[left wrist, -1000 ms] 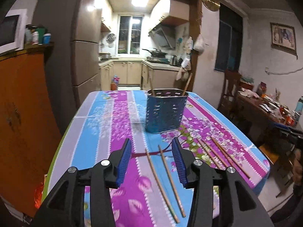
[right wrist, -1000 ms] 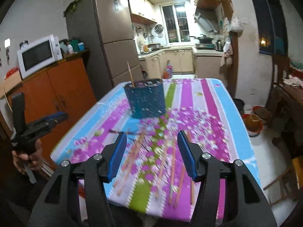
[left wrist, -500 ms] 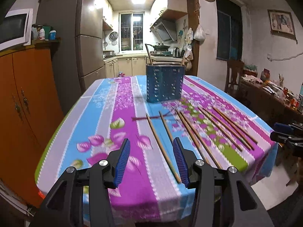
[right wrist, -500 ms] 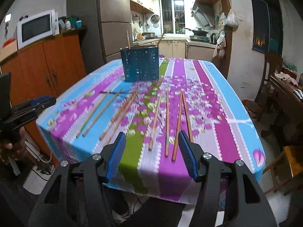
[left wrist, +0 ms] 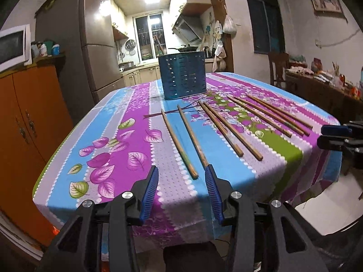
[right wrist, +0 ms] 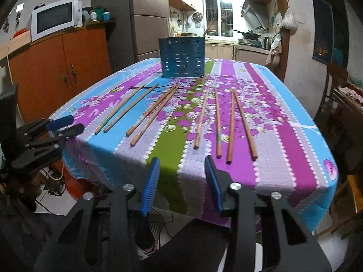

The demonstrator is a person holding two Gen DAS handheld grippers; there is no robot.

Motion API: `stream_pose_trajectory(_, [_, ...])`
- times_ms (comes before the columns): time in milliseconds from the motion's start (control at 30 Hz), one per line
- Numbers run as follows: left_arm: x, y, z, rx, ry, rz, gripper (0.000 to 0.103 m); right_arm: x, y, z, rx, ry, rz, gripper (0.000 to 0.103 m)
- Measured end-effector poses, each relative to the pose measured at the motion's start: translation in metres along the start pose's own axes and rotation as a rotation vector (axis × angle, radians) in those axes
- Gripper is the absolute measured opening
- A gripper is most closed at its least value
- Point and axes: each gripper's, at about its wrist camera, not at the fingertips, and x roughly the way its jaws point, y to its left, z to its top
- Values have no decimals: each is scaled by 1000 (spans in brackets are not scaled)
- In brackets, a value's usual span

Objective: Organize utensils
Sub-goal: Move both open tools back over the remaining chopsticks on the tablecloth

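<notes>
Several wooden chopsticks (left wrist: 179, 145) (right wrist: 199, 120) lie loose in a row on the flowered tablecloth (left wrist: 127, 122) (right wrist: 283, 136). Behind them stands a blue perforated utensil holder (left wrist: 182, 77) (right wrist: 182, 56) with a stick or two in it. My left gripper (left wrist: 182, 168) hovers low at the table's near edge. Its jaws are closing, the near ends of two chopsticks lie just ahead of its fingertips, and nothing is pressed. My right gripper (right wrist: 182, 158) sits off the near edge, jaws closing on nothing. Each gripper also shows in the other view: right gripper (left wrist: 335, 133), left gripper (right wrist: 65, 124).
An orange cabinet (right wrist: 63, 68) with a microwave (right wrist: 55, 19) stands to the left, with a fridge (left wrist: 99, 52) beyond it. A wooden chair (left wrist: 278, 68) and a cluttered side table (left wrist: 322, 83) are on the right. The kitchen lies behind the table.
Both grippers have sunk and drawn back to the table's near edge, so the chopsticks now lie ahead of them. The right jaws have narrowed, the left slightly.
</notes>
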Motion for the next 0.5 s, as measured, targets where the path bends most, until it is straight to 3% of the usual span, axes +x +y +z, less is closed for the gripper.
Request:
stream_pose_trajectory(200, [6,-5,-6,4,-15,6,37,14,18,-6,-43,6,46,17])
stream_pose_trajectory(500, [12,-6,-9,-4,-27,1,36,31,47,7,-64,-11,101,14])
